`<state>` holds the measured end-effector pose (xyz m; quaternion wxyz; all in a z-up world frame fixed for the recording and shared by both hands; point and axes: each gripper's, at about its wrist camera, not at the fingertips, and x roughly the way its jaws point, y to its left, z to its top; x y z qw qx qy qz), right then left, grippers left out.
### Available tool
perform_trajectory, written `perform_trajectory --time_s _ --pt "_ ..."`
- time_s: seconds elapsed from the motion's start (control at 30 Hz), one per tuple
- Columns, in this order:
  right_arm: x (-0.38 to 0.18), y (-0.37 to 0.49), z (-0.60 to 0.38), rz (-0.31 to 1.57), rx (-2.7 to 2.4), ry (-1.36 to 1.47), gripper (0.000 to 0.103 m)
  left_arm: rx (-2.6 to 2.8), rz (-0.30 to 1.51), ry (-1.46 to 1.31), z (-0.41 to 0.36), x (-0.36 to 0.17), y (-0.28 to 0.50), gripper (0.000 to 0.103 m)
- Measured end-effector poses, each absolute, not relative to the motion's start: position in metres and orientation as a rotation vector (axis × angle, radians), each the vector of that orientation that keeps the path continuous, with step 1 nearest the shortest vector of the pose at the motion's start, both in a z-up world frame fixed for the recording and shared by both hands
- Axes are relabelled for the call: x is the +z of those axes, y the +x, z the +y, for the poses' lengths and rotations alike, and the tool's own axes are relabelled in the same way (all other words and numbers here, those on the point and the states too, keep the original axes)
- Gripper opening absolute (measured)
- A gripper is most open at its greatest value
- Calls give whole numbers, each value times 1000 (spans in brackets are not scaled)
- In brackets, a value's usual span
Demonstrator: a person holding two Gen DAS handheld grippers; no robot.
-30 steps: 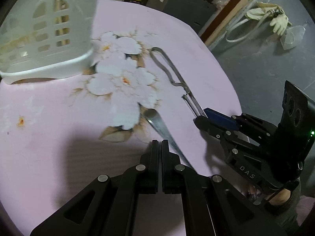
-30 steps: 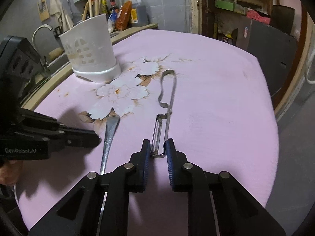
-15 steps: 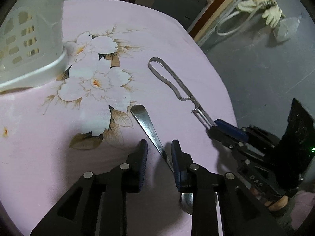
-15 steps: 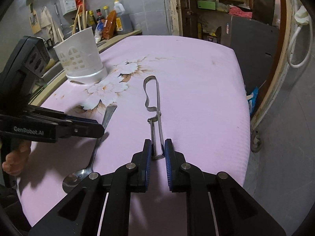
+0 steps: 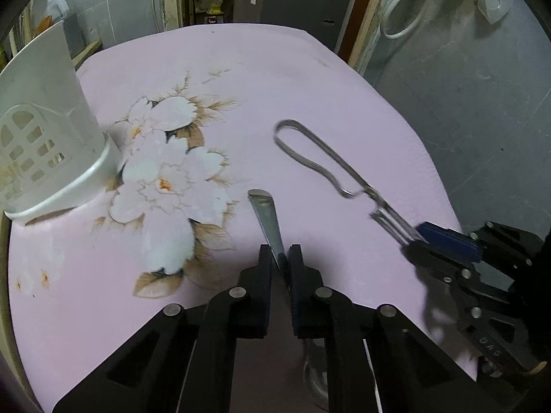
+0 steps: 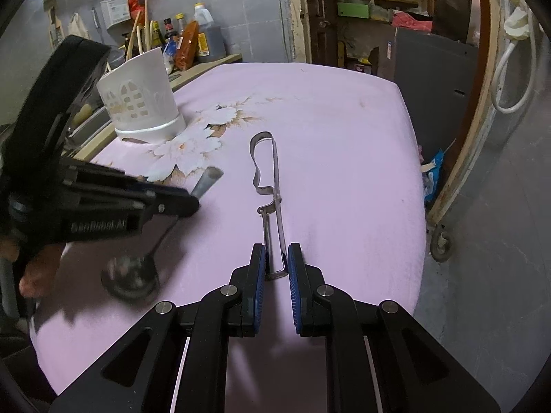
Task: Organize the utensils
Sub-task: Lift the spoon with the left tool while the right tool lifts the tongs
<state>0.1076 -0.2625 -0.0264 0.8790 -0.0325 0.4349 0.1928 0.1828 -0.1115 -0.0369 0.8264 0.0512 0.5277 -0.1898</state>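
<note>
A metal spoon (image 5: 267, 218) is held by its handle in my left gripper (image 5: 279, 258), lifted off the pink floral tablecloth (image 5: 310, 79); its bowl (image 6: 131, 277) hangs low in the right wrist view. My right gripper (image 6: 276, 258) is shut on the blade end of a metal peeler (image 6: 267, 179), whose looped handle points away. In the left wrist view the peeler (image 5: 323, 161) sits right of the spoon, raised above the cloth. A white perforated utensil holder (image 5: 38, 137) stands at the left, also in the right wrist view (image 6: 141, 103).
Bottles and chopsticks (image 6: 186, 44) stand on a counter behind the holder. The table edge drops to a grey floor (image 5: 482, 103) on the right. A dark cabinet (image 6: 434, 69) stands beyond the far edge.
My left gripper closed on the spoon handle and lifted it. My right gripper lifted the peeler. Both views now look more level across the table.
</note>
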Motion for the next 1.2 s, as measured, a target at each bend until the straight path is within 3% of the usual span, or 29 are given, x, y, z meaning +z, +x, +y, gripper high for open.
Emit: perform_trajectory --time_s 0.2,0.33,0.8,1.0,1.07,1.2 --pt "-26 105 -259 925 410 -68 13 -364 1119 88 -66 -35 190 7" --pt "-27 115 -254 929 440 -71 24 -353 1110 58 -51 -30 191 7" --pt "-37 186 -197 1018 492 -274 24 -415 1189 -3 -32 -33 198 10" --pt "-36 213 -189 1146 488 -236 24 -414 1236 -75 -25 -30 204 8" --pt "-36 218 -184 1161 473 -242 18 -406 1233 -69 -27 -28 201 7" --pt "-36 213 -182 1121 435 -238 17 -385 1197 -47 -35 -27 195 4"
